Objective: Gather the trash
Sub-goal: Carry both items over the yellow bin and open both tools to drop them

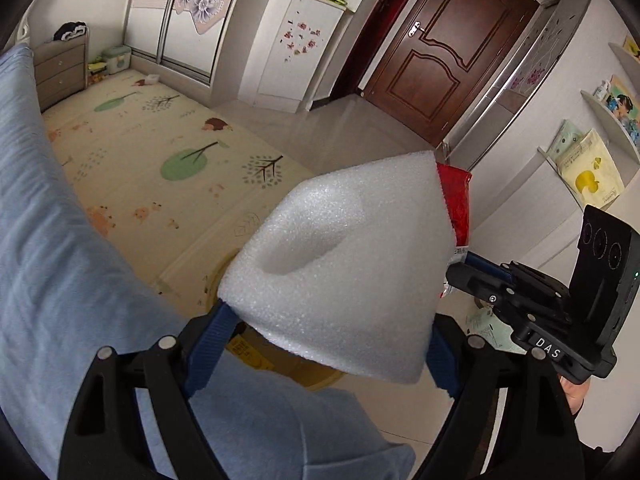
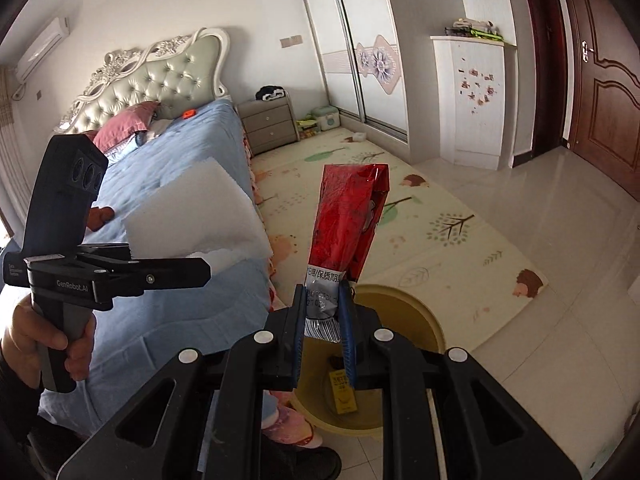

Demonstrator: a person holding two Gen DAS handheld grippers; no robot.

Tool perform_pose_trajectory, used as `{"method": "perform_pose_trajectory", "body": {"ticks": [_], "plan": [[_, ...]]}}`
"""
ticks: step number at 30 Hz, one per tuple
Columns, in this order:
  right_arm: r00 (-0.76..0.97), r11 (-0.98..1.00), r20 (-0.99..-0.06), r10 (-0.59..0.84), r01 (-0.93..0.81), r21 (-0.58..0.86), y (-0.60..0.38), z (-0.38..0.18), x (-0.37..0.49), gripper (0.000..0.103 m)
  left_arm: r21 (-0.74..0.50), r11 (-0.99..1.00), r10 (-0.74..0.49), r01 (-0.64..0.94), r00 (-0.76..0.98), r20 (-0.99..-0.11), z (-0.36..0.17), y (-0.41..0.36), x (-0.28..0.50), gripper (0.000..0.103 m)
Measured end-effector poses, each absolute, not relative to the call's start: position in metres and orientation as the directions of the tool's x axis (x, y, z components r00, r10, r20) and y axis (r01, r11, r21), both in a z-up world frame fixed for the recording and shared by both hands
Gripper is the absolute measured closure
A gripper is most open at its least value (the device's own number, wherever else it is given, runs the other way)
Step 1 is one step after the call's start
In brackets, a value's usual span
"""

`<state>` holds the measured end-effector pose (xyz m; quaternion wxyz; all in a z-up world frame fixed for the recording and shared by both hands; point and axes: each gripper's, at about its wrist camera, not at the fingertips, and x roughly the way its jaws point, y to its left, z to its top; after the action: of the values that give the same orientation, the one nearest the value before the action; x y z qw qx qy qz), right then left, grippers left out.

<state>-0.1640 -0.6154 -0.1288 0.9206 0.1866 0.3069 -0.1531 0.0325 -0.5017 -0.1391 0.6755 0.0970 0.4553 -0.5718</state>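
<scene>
Our right gripper (image 2: 323,322) jaws pinch the red snack wrapper (image 2: 348,220), standing up right above the yellow bin (image 2: 420,312); our left gripper (image 1: 328,344) clamps the foam sheet (image 1: 340,264) beside it, over the bed edge (image 1: 60,264).

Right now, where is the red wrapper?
Right wrist view, centre: the red wrapper is pinched in the right gripper, above the yellow bin beside the bed.

A home bedroom: tufted-headboard bed (image 2: 168,152), sliding wardrobe (image 2: 360,44), children's play mat (image 2: 420,216).
</scene>
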Motion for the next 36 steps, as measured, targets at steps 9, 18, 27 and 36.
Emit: {"method": "perform_pose_trajectory", "body": {"ticks": [9,18,27,36], "plan": [[0.72,0.867,-0.681,-0.134,0.418,0.271,-0.644,-0.172,-0.154,0.087,-0.39,0.328,-0.62,0.86,-0.115,-0.776,-0.165,-0.55,0.033,0.019],[0.612,0.86,-0.777,-0.148,0.467,0.204,-0.657,-0.222,-0.139,0.03,-0.395,0.419,-0.486,0.817,-0.166,-0.858,-0.195,-0.583,0.047,0.004],[0.636,0.824,-0.761,-0.124,0.494,0.278,-0.666,-0.224,-0.154,0.03,-0.325,0.362,-0.48,0.873,-0.124,-0.868,-0.185,-0.583,0.028,0.004],[0.651,0.838,-0.745,-0.149,0.482,0.254,-0.656,-0.202,-0.159,0.03,-0.328,0.353,-0.517,0.876,-0.109,-0.849,-0.17,-0.567,0.021,0.004]]}}
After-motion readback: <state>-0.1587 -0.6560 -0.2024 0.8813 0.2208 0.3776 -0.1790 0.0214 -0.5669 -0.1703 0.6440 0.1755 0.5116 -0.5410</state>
